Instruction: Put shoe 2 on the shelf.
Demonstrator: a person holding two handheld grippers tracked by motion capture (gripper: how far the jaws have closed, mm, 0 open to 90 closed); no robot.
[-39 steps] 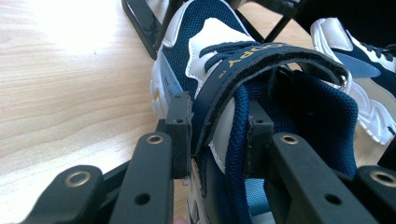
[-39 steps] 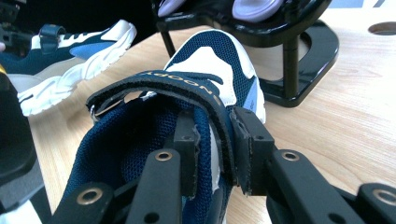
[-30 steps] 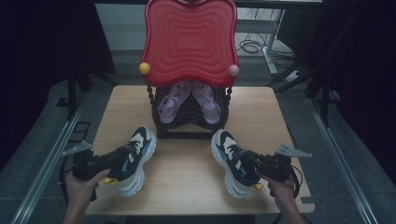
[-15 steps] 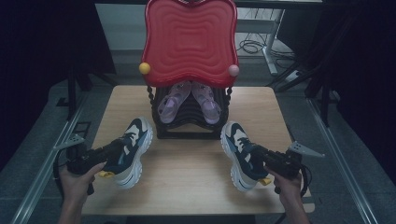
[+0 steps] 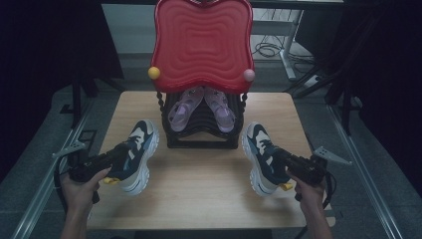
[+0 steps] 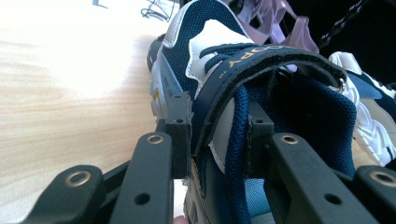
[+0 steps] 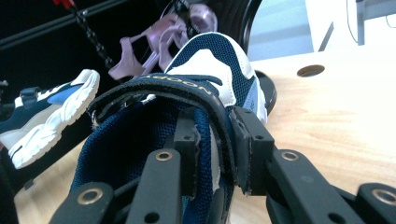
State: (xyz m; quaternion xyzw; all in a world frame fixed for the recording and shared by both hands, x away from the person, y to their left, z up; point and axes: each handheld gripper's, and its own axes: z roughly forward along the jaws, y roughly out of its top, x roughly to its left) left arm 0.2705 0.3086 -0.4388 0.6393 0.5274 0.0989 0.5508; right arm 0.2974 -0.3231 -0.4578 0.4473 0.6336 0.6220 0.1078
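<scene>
each hand-held gripper (image 5: 124,155) (image 5: 279,158) grasps a sneaker (image 5: 138,154) (image 5: 260,155); black rack (image 5: 201,135) with purple sandals (image 5: 201,107) stands between, under red tray (image 5: 201,45).

Your left hand (image 5: 82,181) grips its handle low at the left, forearm coming in from the bottom edge, and your left gripper (image 5: 122,154) points forward and to the right. Its jaws are pinched in close, something clamped between the pads (image 6: 180,135). Your right hand (image 5: 306,186) mirrors it, right gripper (image 5: 278,158) angled forward and to the left, jaws likewise squeezed tight on what they hold.
</scene>
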